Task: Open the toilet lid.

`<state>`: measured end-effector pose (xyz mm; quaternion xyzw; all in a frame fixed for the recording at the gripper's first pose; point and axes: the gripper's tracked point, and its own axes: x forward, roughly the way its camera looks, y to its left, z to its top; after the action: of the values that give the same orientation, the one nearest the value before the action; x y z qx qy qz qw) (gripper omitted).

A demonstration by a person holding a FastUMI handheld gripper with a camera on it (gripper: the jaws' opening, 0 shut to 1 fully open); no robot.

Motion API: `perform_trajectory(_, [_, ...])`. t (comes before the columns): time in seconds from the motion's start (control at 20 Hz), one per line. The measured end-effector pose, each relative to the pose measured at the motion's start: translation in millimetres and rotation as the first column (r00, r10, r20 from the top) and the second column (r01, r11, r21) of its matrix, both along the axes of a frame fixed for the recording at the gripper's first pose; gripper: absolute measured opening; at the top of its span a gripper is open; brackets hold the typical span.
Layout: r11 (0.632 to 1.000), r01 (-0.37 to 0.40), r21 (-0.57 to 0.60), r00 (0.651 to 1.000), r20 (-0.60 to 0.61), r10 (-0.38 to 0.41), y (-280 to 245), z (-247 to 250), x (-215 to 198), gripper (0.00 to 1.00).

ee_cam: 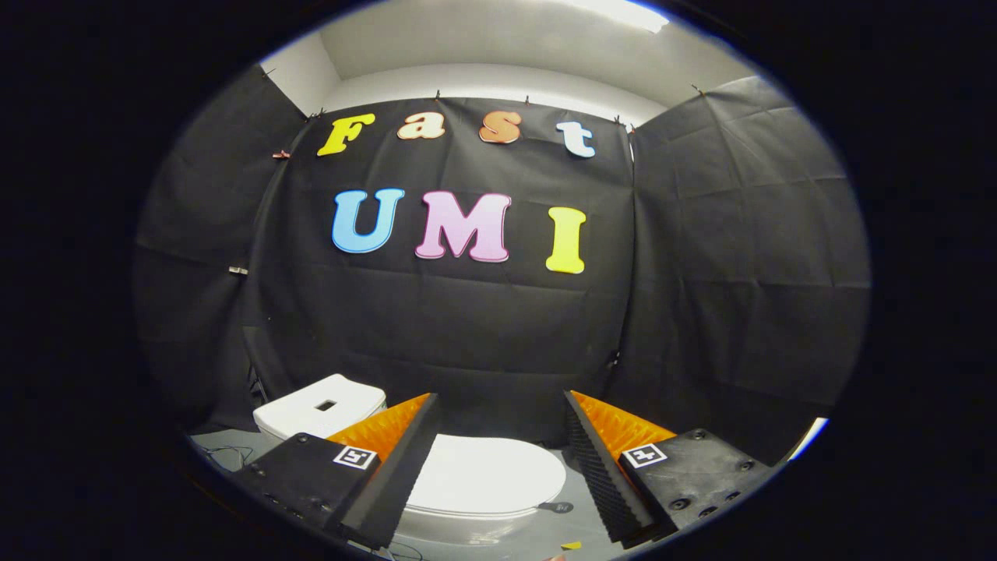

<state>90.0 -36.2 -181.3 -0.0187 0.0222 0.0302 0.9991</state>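
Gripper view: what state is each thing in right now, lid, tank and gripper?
Toilet lid: down, closed over the bowl, between and beyond the fingers.
Toilet tank: upright behind the lid, cover on.
Gripper: open, fingers wide apart, holding nothing, apart from the lid.

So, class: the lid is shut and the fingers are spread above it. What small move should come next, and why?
Probably lower the gripper toward the front rim of the toilet lid. The lid lies flat and closed, showing between the open fingers, which touch nothing. The tank stands beyond, so the free edge to lift is the near one.
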Motion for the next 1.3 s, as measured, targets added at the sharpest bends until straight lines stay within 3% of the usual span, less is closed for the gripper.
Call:
perform_trajectory(0.4, [0.993, -0.026, 0.114, 0.985, -0.164, 0.045, -50.1, -127.3, 51.8, 0.99])
perform_trajectory(0.75, [0.960, 0.025, 0.281, 0.927, -0.366, 0.082, -111.6, -226.8, 87.5, 0.99])
perform_trajectory(1.0, [0.864, 0.160, 0.477, 0.867, -0.486, 0.108, -156.8, -294.6, 114.5, 0.99])
perform_trajectory(1.3, [0.684, 0.315, 0.658, 0.804, -0.568, 0.176, -190.3, -370.0, 120.0, 0.99])
